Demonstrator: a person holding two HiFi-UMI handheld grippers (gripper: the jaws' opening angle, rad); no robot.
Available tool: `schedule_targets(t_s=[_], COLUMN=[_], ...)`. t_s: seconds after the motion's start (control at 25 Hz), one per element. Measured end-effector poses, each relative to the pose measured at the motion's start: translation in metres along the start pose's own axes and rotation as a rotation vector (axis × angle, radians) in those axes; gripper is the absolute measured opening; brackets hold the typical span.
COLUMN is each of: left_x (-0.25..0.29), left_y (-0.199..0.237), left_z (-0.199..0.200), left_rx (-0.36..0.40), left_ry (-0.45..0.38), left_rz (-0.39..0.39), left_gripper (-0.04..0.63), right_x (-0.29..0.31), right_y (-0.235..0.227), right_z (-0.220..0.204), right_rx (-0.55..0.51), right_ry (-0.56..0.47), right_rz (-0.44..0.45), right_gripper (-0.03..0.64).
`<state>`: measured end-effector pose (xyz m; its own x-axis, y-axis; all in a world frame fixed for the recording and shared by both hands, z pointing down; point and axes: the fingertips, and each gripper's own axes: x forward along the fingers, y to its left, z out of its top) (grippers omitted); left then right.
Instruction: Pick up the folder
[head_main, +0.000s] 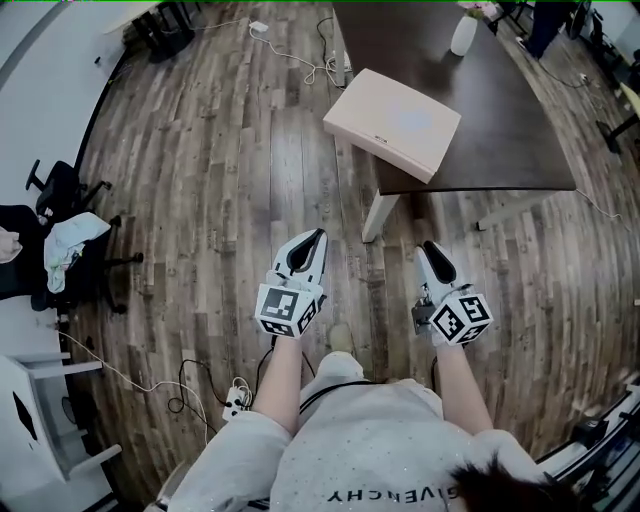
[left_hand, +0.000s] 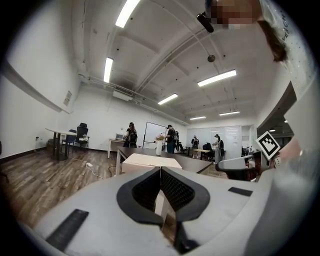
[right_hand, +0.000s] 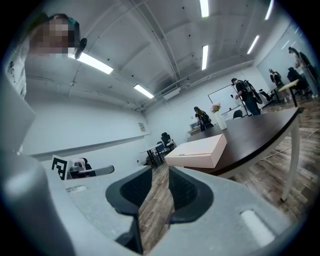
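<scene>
The folder (head_main: 392, 122), a flat pale pink box shape, lies on the near corner of the dark table (head_main: 500, 130). It is ahead of both grippers, which hang over the wooden floor short of the table and touch nothing. My left gripper (head_main: 318, 236) points at the folder (left_hand: 150, 161); its jaws meet at the tips with nothing held (left_hand: 160, 170). My right gripper (head_main: 430, 246) stands a narrow gap open (right_hand: 161, 169), with only floor showing between its jaws. In the right gripper view the folder (right_hand: 197, 151) sits on the table edge (right_hand: 260, 132).
A white table leg (head_main: 380, 215) stands just below the folder's corner. A white bottle (head_main: 464, 33) is at the table's far side. Cables (head_main: 290, 55) and a power strip (head_main: 235, 400) lie on the floor. An office chair with clothes (head_main: 60, 240) stands left. People (left_hand: 131, 134) stand far off.
</scene>
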<state>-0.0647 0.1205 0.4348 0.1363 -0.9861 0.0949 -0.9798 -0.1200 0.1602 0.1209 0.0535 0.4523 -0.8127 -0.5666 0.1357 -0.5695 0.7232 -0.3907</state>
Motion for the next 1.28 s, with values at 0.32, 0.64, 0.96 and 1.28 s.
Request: schedule_targets(t_s=[0.32, 0.64, 0.96, 1.28], left_x=[0.013, 0.019, 0.055, 0.126], left_y=[0.022, 0.037, 0.055, 0.074], left_z=[-0.013, -0.020, -0.022, -0.018], left_rx=[-0.008, -0.041, -0.045, -0.040], left_ry=[0.034, 0.047, 0.067, 0.077], left_rz=[-0.052, -0.065, -0.051, -0.063], left_gripper=[0.000, 0.000, 0.000, 0.000], right_x=[0.029, 0.056, 0.082, 0.127], right_y=[-0.001, 0.000, -0.036, -0.069], right_z=[-0.013, -0.019, -0.005, 0.009], right_rx=[0.044, 0.047, 0.056, 0.068], right_ry=[-0.001, 0.010, -0.004, 0.012], right_rz=[-0.044, -0.053, -0.089, -0.073], right_gripper=[0.101, 0.104, 0.107, 0.107])
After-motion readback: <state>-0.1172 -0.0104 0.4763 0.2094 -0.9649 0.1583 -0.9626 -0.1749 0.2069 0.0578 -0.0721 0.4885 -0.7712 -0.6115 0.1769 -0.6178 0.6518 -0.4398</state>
